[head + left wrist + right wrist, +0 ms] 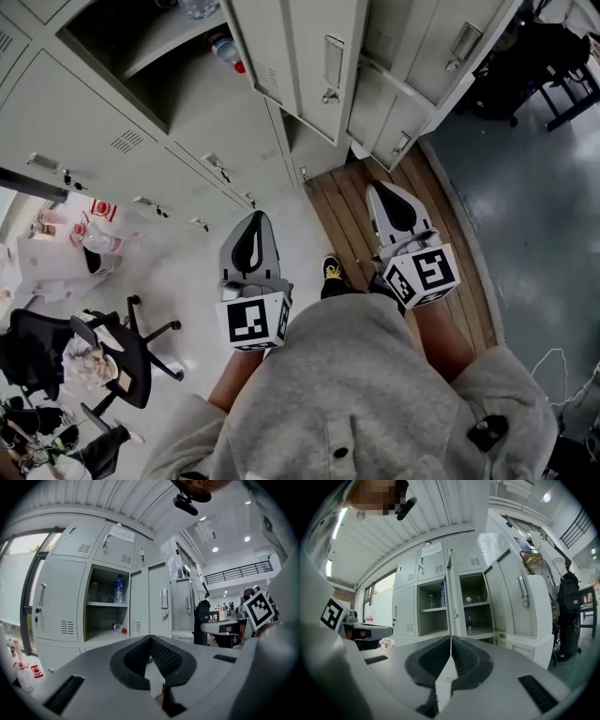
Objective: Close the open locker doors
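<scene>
We hold our left claw (pixel 150 639) and right claw (pixel 450 638) pressed together, empty, facing the open locker doors (pixel 524 603) beyond.

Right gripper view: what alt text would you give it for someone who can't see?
The right gripper, jaws shut and empty, points at grey lockers a little way off. Two compartments stand open with doors swung out, and a bottle stands inside one.
</scene>
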